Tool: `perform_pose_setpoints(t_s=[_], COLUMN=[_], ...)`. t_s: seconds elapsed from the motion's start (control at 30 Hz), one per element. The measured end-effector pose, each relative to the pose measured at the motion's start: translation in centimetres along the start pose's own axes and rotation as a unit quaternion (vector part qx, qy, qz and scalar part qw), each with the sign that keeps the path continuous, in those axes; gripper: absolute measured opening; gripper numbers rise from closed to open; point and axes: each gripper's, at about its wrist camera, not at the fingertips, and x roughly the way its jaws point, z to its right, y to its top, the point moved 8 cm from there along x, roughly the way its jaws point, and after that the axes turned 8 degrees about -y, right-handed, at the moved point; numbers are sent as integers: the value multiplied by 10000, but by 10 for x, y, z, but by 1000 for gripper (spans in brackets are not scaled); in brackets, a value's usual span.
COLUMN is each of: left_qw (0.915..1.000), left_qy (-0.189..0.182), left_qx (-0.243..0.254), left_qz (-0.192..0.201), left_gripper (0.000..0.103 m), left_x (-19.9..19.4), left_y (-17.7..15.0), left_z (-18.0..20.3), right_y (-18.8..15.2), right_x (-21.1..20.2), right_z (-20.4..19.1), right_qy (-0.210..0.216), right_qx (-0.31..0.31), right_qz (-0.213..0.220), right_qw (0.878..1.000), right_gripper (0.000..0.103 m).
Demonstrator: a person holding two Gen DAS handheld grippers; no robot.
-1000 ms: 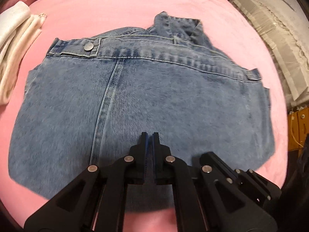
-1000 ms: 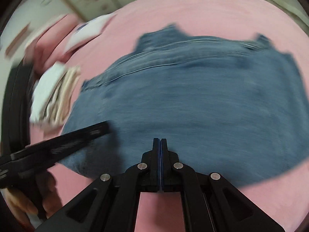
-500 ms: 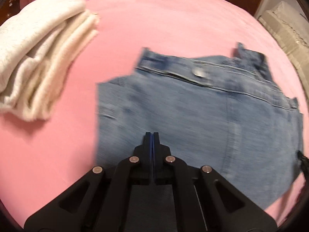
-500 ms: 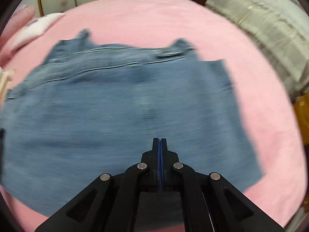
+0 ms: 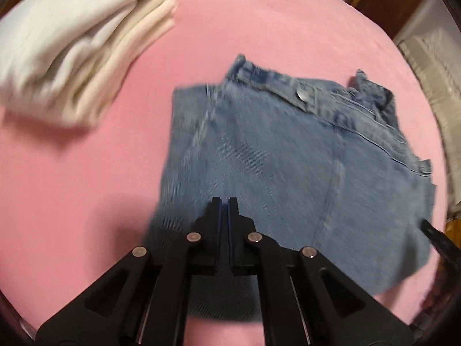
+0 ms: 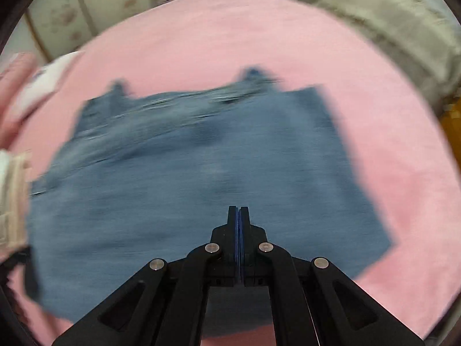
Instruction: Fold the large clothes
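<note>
A folded blue denim garment (image 5: 291,167) with a metal button on its waistband lies flat on the pink bed cover (image 5: 86,190). It also shows, blurred, in the right wrist view (image 6: 187,190). My left gripper (image 5: 224,201) hovers over the garment's near left edge, its jaws almost together with a thin gap and nothing between them. My right gripper (image 6: 238,209) is shut and empty over the garment's near middle. The tip of the right gripper (image 5: 438,239) shows at the right edge of the left wrist view.
A stack of folded white and cream clothes (image 5: 75,46) lies on the bed to the left of the denim, also at the left edge of the right wrist view (image 6: 11,199). A pale quilted bedding pile (image 6: 389,20) borders the bed's far right.
Both grippers have swung across the garment: the left one toward its left edge, bringing the white stack closer; the right one now sees the denim's right side. The denim lies unchanged.
</note>
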Motion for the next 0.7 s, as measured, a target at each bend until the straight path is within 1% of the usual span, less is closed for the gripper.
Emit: perform_pose_setpoints(t_s=[0.03, 0.07, 0.1, 0.17, 0.2, 0.23, 0.3, 0.33, 0.37, 0.4, 0.43, 0.47, 0.5, 0.57, 0.63, 0.7], left_qw=[9999, 9997, 9990, 9962, 9950, 9930, 9888, 9868, 9848, 9824, 9808, 9789, 9776, 9729, 9643, 9550], left_qy=[-51, -66, -105, -291, -358, -457, -548, -568, -597, -639, -684, -722, -738, -864, -1105, -1291], left_qx=[-116, -215, -372, -720, -842, -1015, -1295, -1416, -1521, -1637, -1716, -1818, -1894, -2093, -2373, -2642], left_qz=[-66, -126, -234, -388, -390, -399, -504, -549, -590, -636, -626, -587, -547, -474, -388, -388], left_gripper=[2, 2, 2, 2, 2, 2, 2, 3, 7, 22, 42, 48, 49, 49, 49, 49], left_x=[-3, -6, -9, -14, -18, -23, -29, -32, -32, -34, -34, -33, -37, -34, -27, -18], left_y=[-10, -18, -30, -48, -57, -67, -81, -89, -98, -107, -113, -119, -123, -127, -128, -129], left_z=[0, -2, -4, -9, -9, -11, -16, -19, -22, -25, -27, -30, -38, -43, -48, -53], right_y=[-2, 4, 3, -3, -3, -7, -11, -12, -12, -12, -15, -18, -20, -35, -40, -40], right_x=[-3, 1, 5, 13, 23, 27, 38, 40, 39, 38, 38, 38, 39, 46, 44, 48], right_z=[-22, -41, -62, -99, -112, -121, -127, -129, -127, -126, -125, -121, -122, -121, -122, -124], right_qy=[194, 318, 494, 645, 698, 693, 495, 439, 467, 572, 726, 768, 788, 728, 628, 644], right_qx=[-135, -245, -385, -607, -680, -724, -777, -735, -587, -401, -218, -171, -177, -429, -816, -796], right_qz=[-48, -106, -226, -452, -606, -677, -549, -552, -566, -620, -730, -759, -769, -795, -792, -942], right_qw=[9997, 9991, 9978, 9950, 9934, 9927, 9942, 9948, 9956, 9956, 9945, 9940, 9938, 9932, 9915, 9903], right_gripper=[0, 0, 0, 0, 0, 0, 0, 0, 0, 0, 0, 0, 0, 0, 0, 0])
